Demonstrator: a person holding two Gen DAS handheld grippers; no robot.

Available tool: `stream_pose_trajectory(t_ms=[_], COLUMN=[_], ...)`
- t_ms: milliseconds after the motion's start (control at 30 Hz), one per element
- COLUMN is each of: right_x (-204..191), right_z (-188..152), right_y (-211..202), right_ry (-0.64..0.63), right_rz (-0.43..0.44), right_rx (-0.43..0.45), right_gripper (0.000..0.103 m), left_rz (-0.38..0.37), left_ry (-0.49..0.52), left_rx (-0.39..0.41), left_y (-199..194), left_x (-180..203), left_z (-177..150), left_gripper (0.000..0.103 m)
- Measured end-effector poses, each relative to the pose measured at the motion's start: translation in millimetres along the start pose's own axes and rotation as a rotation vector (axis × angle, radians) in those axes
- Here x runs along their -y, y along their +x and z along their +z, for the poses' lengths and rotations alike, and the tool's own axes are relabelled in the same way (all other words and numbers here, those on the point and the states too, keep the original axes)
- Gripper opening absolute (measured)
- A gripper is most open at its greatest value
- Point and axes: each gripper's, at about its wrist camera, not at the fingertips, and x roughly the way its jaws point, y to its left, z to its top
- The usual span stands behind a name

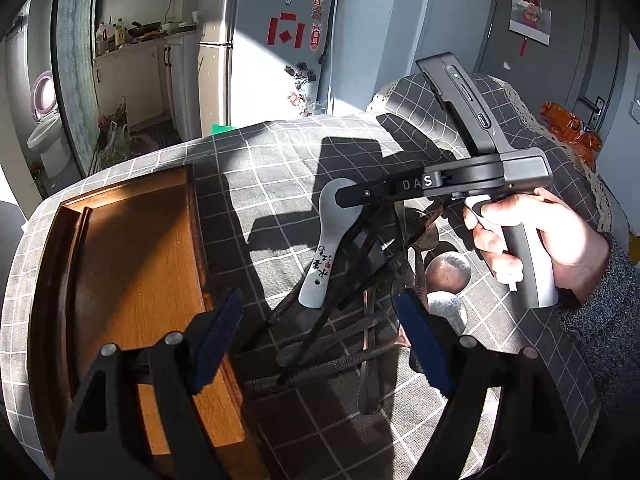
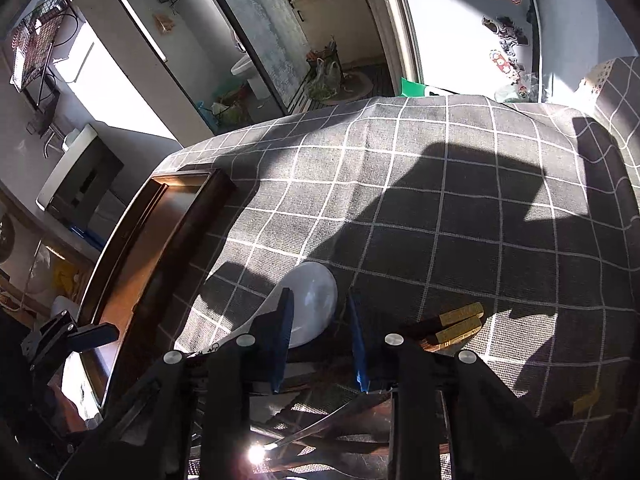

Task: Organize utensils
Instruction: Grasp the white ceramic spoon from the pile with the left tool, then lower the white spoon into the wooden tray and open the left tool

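Checked tablecloth point(image 2: 440, 184) | white spoon point(image 2: 316, 300) between narrow right fingers point(image 2: 284, 340), grip unclear

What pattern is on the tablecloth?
The tablecloth is dark grey with a thin white grid check, clearest in the right wrist view.

Honestly the utensil pile point(image 1: 372, 320) is a mess of shadow, can't count the chopsticks or sort dark handles from metal spoons. The right gripper point(image 1: 352, 196) body covers the white ceramic spoon's point(image 1: 326, 248) bowel end in the left wrist view, and its fingertips sink behind the pile. In the right wrist view the fingers point(image 2: 282, 340) hide the spoon's handle, and whether they pinch anything is unclear. The wooden tray point(image 1: 132, 280) is cut by the left gripper's fingers point(image 1: 218, 340) at the near edge. Sun glare point(image 2: 256, 454) blows out one metal piece.
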Motion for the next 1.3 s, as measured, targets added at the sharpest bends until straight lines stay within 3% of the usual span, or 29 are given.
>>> stream_pose_trajectory(t_ms=[100,333,700,833,900,933,1300], right_x=[0,-15,-68,-90,-98,-102,-142], right_z=[0,-2,-10,-11,-13,-13,-12], right_y=[-1,-38,-103,-121,-123,-124,-111], right_ry=[0.000,-0.013,-0.098,-0.127,-0.135,-0.142,-0.179], right_rz=[0.006,0.034,0.080,0.093,0.100,0.105,0.139], right_rx=[0.007,0.086,0.178,0.193,0.186,0.183,0.151], right_gripper=[0.011,0.006,0.005,0.005,0.005,0.005,0.005], left_rz=[0.001,0.018,0.032,0.035,0.039,0.043,0.065], left_ry=[0.016,0.042,0.070,0.069,0.060,0.061,0.065], left_rx=[-0.006,0.011,0.070,0.115,0.127,0.131,0.123], left_y=[3,4,-2,-14,-20,-23,-53], left_x=[4,10,23,24,21,20,7], left_z=[1,0,7,6,6,6,-12], left_gripper=[0.083,0.081,0.076,0.056,0.037,0.019,0.016])
